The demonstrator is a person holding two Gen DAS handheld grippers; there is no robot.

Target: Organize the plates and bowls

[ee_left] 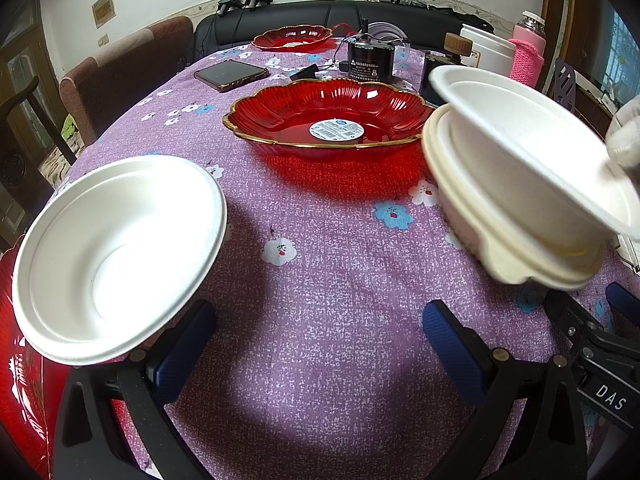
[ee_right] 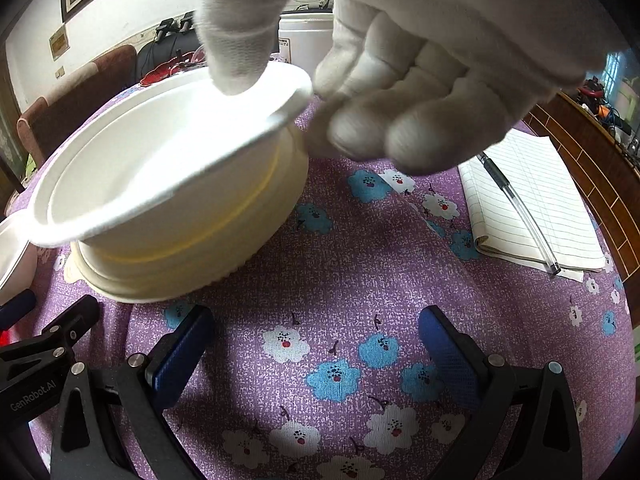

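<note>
Left gripper: spread wide, blue pads apart, nothing between them; hovers low over the purple floral tablecloth.

Right gripper: likewise spread wide and empty, above bare cloth.

Gloved hand: white glove, thumb pressed on the far rim of the top white bowl, other fingers curled just beside that rim; no part of either gripper.

Top white bowl: tilted, rim raised on the glove's side, nested in a cream bowl stack resting on the cloth.

Loose white bowl: upright but canted, mouth open, partly overlapping a red plate at the left edge of the left wrist view.

Red scalloped dish: gold-rimmed, label inside, farther across the table, well apart from both grippers.

Key relation: stack lies ahead and left of the right gripper's fingers, ahead and right of the left gripper's; loose bowl lies ahead-left of the left gripper, its near rim just beside the left finger.

Nearer tool: left gripper for the loose bowl, by judgement; right gripper near the stack.

Likely step: gathering white bowls onto the stack; rim probably best pinched edge-on.

Clutter: notebook with pen, phone, well clear.
</note>
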